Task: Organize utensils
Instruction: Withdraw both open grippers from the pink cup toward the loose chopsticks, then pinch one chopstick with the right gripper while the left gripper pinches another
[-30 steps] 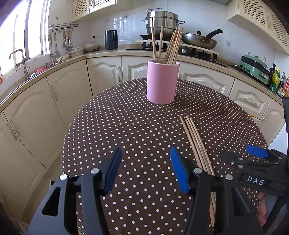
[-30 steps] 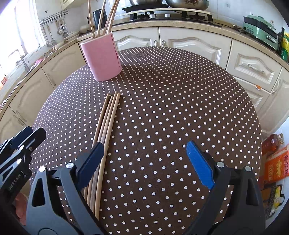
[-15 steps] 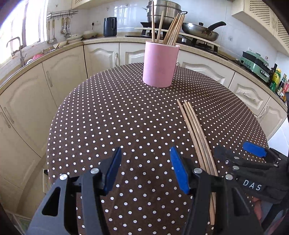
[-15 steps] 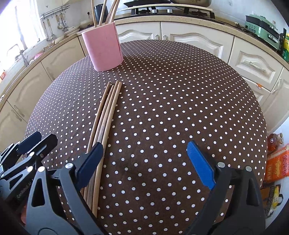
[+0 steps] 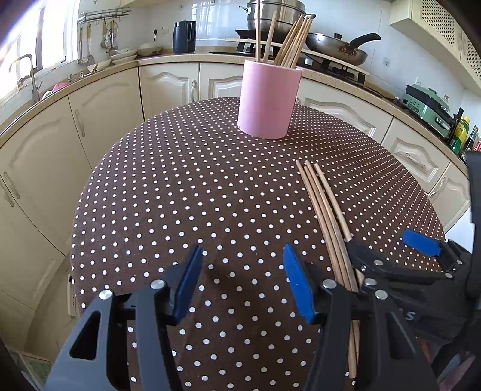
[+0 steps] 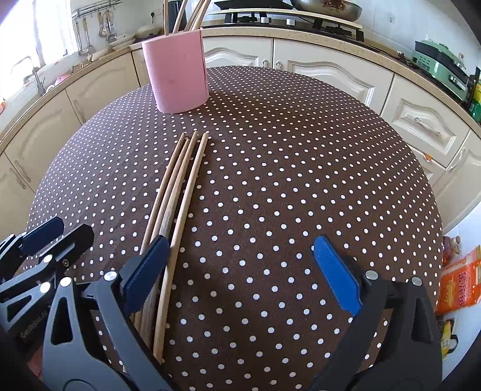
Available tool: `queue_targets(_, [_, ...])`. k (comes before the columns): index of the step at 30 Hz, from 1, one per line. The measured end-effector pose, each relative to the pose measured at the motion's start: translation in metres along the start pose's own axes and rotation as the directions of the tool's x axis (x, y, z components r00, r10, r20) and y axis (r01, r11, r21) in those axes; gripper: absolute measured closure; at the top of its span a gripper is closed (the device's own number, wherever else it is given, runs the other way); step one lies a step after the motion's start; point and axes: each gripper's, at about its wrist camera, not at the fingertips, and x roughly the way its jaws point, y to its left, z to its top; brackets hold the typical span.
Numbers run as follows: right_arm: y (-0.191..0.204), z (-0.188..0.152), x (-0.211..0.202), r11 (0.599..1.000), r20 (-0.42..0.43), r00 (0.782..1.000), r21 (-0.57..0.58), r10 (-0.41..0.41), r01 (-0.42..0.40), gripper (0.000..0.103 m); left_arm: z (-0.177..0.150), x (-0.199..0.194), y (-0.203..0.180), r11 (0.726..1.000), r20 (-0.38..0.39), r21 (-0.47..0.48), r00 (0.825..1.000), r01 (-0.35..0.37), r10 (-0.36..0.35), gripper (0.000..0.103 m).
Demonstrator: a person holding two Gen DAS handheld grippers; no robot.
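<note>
A: What lay nearest the grippers, and how much room was there?

B: The left gripper [image 5: 240, 282] hung over bare dotted tablecloth [image 5: 186, 210], its jaws about half open with nothing between them. From 9 to 12 o'clock of it the cloth was free right out to the round table edge. The right gripper [image 6: 240, 270] stood with its jaws wide apart, also holding nothing; open cloth ran from 12 to 3 o'clock of it as far as the rim.

A: And the loose chopsticks?

B: Four loose chopsticks [image 6: 177, 192] lay side by side in a tight bundle on the cloth, tips pointing toward 12 o'clock. Their near ends passed under the right gripper's left finger [image 6: 147, 267], with the outermost stick just inside that finger. In the left view the bundle sat at about 2 o'clock.

A: Farther off?

B: One pink cup [image 5: 269, 97] stood upright near the far edge at 12 o'clock, well apart from the bundle, with about seven chopsticks standing in it. Beyond it ran the cream cabinets [image 5: 168, 87] and counter, with a wok [image 5: 336, 48] and a steel pot [image 5: 279, 15] on the stove and a dark kettle [image 5: 184, 36] at 11 o'clock.
</note>
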Motion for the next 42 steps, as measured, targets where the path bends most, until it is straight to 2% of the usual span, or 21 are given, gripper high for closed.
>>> queue_targets(4, [-0.003, 0.005, 0.004, 1.000, -0.001, 1.000, 0.004, 0.003, -0.003, 0.008, 0.001, 0.001, 0.000, 1.000, -0.009, 0.003, 1.000, 0.020, -0.020, 0.047])
queue_targets(5, [-0.004, 0.007, 0.005, 1.000, 0.005, 1.000, -0.001, 0.006, -0.006, 0.013, 0.002, 0.001, -0.001, 1.000, -0.010, 0.003, 1.000, 0.025, -0.025, 0.047])
queue_targets(6, [-0.004, 0.008, 0.005, 1.000, 0.022, 1.000, -0.012, 0.014, -0.014, 0.022, 0.003, 0.001, -0.002, 0.999, -0.013, 0.005, 0.999, 0.033, -0.033, 0.047])
queue_targets(7, [-0.005, 0.010, 0.005, 1.000, 0.032, 0.999, -0.018, 0.022, -0.021, 0.027, 0.005, 0.002, -0.004, 0.999, -0.015, 0.007, 0.999, 0.041, -0.041, 0.047])
queue_targets(9, [-0.008, 0.013, 0.005, 0.999, 0.044, 0.999, -0.017, 0.032, -0.031, 0.054, 0.008, 0.003, -0.007, 0.998, -0.023, 0.003, 0.998, 0.059, -0.059, 0.047])
queue_targets(11, [-0.013, 0.015, 0.005, 0.999, 0.052, 0.997, -0.012, 0.048, -0.048, 0.073, 0.012, 0.007, -0.010, 0.996, -0.038, -0.003, 0.995, 0.089, -0.089, 0.047])
queue_targets(13, [-0.017, 0.014, 0.003, 0.998, 0.059, 0.996, -0.009, 0.066, -0.066, 0.077, 0.017, 0.011, -0.015, 0.993, -0.056, -0.010, 0.992, 0.115, -0.116, 0.047])
queue_targets(14, [-0.021, 0.013, 0.002, 0.997, 0.064, 0.995, -0.003, 0.072, -0.072, 0.082, 0.020, 0.014, -0.019, 0.992, -0.064, -0.009, 0.990, 0.123, -0.123, 0.047])
queue_targets(18, [-0.037, 0.009, 0.001, 0.986, 0.076, 0.986, 0.065, 0.151, -0.156, 0.085, 0.027, 0.028, -0.032, 0.994, -0.107, 0.004, 0.988, 0.108, -0.107, 0.047])
queue_targets(24, [-0.056, 0.009, 0.003, 0.959, 0.092, 0.967, 0.138, 0.238, -0.249, 0.085, 0.033, 0.036, -0.050, 0.997, -0.116, 0.037, 0.992, 0.062, -0.057, 0.044])
queue_targets(27, [-0.059, 0.007, 0.002, 0.955, 0.095, 0.964, 0.146, 0.248, -0.260, 0.085, 0.038, 0.041, -0.062, 0.997, -0.120, 0.072, 0.993, 0.016, -0.007, 0.043])
queue_targets(29, [-0.061, 0.006, 0.001, 0.952, 0.096, 0.962, 0.152, 0.255, -0.268, 0.085, 0.040, 0.046, -0.067, 0.997, -0.115, 0.076, 0.992, -0.034, 0.042, 0.031])
queue_targets(33, [-0.063, 0.003, -0.001, 0.949, 0.099, 0.960, 0.157, 0.261, -0.274, 0.085, 0.048, 0.058, -0.075, 0.992, -0.142, 0.095, 0.985, -0.088, 0.101, 0.027])
queue_targets(37, [-0.070, 0.002, -0.001, 0.944, 0.100, 0.957, 0.165, 0.271, -0.285, 0.085, 0.060, 0.068, -0.081, 0.993, -0.167, 0.080, 0.981, -0.082, 0.094, 0.027])
queue_targets(42, [-0.077, 0.002, -0.001, 0.934, 0.105, 0.951, 0.183, 0.292, -0.307, 0.086, 0.069, 0.077, -0.080, 0.993, -0.175, 0.049, 0.978, -0.108, 0.115, 0.027])
